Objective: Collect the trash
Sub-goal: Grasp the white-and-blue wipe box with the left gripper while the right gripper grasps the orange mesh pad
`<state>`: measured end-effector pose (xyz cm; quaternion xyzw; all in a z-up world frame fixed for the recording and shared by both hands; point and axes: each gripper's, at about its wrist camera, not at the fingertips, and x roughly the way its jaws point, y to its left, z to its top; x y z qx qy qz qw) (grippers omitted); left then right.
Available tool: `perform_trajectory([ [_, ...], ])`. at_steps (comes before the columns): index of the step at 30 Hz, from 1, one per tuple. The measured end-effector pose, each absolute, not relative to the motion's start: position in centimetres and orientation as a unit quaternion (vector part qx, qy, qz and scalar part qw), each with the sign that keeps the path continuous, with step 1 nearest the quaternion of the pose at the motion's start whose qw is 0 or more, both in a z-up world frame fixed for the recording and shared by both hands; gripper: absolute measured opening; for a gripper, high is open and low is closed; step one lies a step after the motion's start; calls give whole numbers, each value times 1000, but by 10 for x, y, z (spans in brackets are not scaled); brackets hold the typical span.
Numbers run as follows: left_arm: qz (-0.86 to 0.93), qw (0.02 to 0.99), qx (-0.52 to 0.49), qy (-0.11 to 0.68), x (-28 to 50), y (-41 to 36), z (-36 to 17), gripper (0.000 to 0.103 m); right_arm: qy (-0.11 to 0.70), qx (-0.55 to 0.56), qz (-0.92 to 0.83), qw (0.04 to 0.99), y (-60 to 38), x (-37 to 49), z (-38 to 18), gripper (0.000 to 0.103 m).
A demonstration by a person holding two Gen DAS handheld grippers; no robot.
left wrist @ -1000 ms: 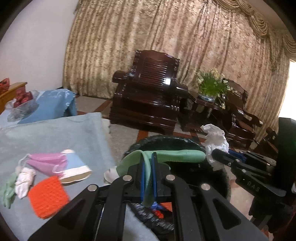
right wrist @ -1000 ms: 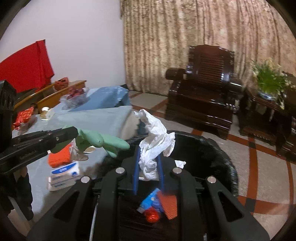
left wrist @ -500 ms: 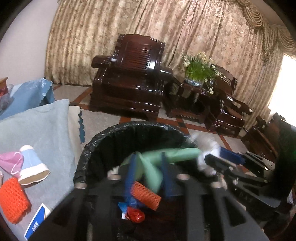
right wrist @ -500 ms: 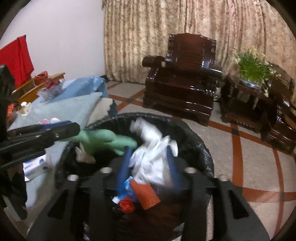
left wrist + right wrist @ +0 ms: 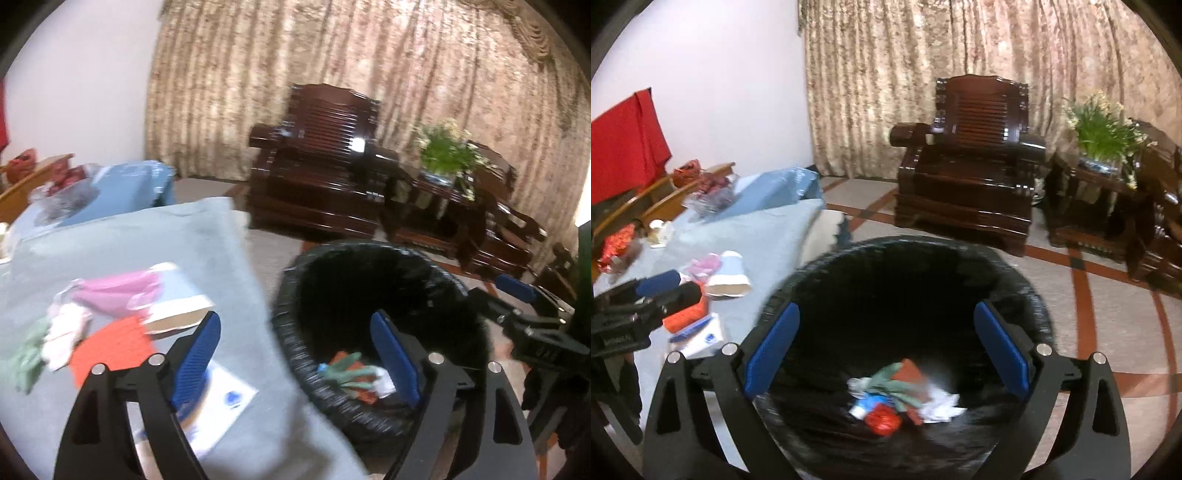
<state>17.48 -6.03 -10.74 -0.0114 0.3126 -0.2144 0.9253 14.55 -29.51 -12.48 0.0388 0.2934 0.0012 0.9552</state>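
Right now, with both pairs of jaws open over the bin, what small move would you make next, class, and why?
Probably swing the left gripper back toward the table. Both jaws have just opened with nothing between them, the green glove and white tissue lie in the bin, and an orange net and paper cup remain there.

Left gripper [image 5: 295,347]: jaws have just been opening and stand wide apart, blue pads [image 5: 195,354] facing each other, nothing between them. It points forward and somewhat downward. In the right wrist view its black body and blue-tipped fingers come in from the left edge.

Right gripper [image 5: 886,345]: jaws have also just been opening and are spread wide, empty. Same forward, downward tilt. In the left wrist view it enters from the right edge, beside the left gripper, not touching it.
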Motion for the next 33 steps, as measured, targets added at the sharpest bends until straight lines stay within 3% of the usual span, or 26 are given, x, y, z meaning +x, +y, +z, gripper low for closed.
perform_trajectory([
  [12, -140, 934, -5, 327, 148, 16, -135, 83, 287, 37, 62, 955, -226, 144, -123, 93],
  [33, -161, 907, -3, 390, 174, 16, -190, 84, 312, 27, 75, 947, -202, 153, -146, 93],
])
